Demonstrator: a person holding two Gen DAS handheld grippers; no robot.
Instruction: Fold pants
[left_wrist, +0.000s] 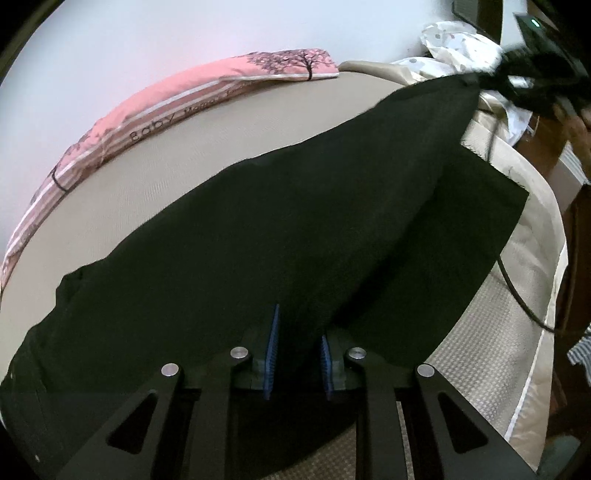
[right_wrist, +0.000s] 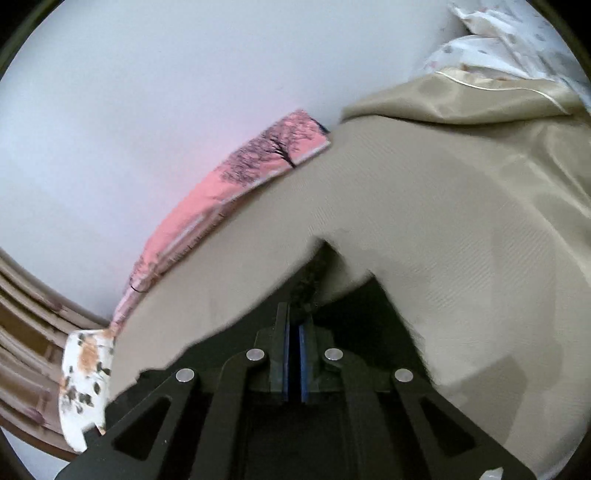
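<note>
Black pants (left_wrist: 295, 221) lie across a beige bed (left_wrist: 166, 158), one part drawn up into a taut ridge towards the upper right. My left gripper (left_wrist: 299, 325) is shut on the near part of the pants, with dark cloth bunched between its blue pads (left_wrist: 273, 350). At the top right the right gripper (left_wrist: 517, 77) holds the raised far end, and a hand (left_wrist: 580, 129) shows behind it. In the right wrist view, the right gripper (right_wrist: 295, 314) is shut on a fold of the pants (right_wrist: 369, 314), lifted above the bed (right_wrist: 424, 221).
A pink pillow with a tree print (left_wrist: 221, 85) lies along the wall at the bed's far edge. White spotted bedding (left_wrist: 454, 40) and a satin beige quilt (right_wrist: 480, 103) are heaped at the head. A black cable (left_wrist: 517, 295) runs over the bed's right edge.
</note>
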